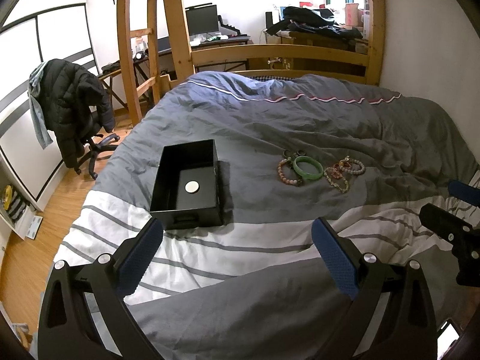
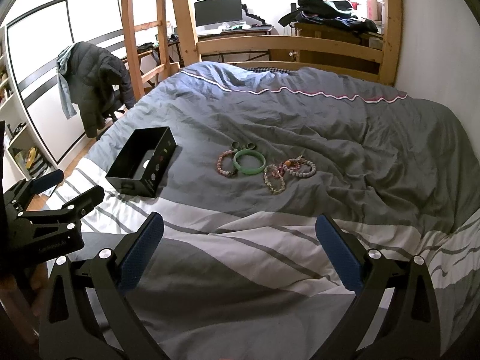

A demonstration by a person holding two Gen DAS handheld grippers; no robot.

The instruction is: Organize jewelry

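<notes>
Jewelry (image 2: 264, 166) lies in a loose cluster on the grey part of a duvet (image 2: 330, 126), on a bed. You can make out a green bangle (image 2: 249, 162) in the middle, a pink beaded bracelet (image 2: 225, 165) touching its left side, two small dark rings (image 2: 243, 145) just behind it, and several more beaded bracelets (image 2: 288, 169) overlapping to its right. The cluster's long axis runs left to right across your view.

An open black box (image 1: 187, 180) sits to the left of the cluster, apart from it, with a small pale disc (image 1: 192, 186) on its floor and no jewelry inside.

Your right hand-held gripper (image 2: 240, 252) points almost straight at the cluster, which lies ahead and slightly right of centre. Your left hand-held gripper (image 1: 237, 253) faces the gap between box and jewelry, with the box ahead to its left. So the right one looks better placed for the jewelry and the left for the box. Both have their blue-padded jaws spread wide, holding nothing, and both hover over the white striped part of the duvet, well short of the items.

The duvet is soft and rumpled, so pieces may sink into folds. Behind the bed stand a wooden bed frame (image 2: 288, 46) with a ladder (image 2: 141, 30), a desk with a monitor (image 2: 218, 10), and a chair draped with a dark jacket (image 2: 96, 81).
</notes>
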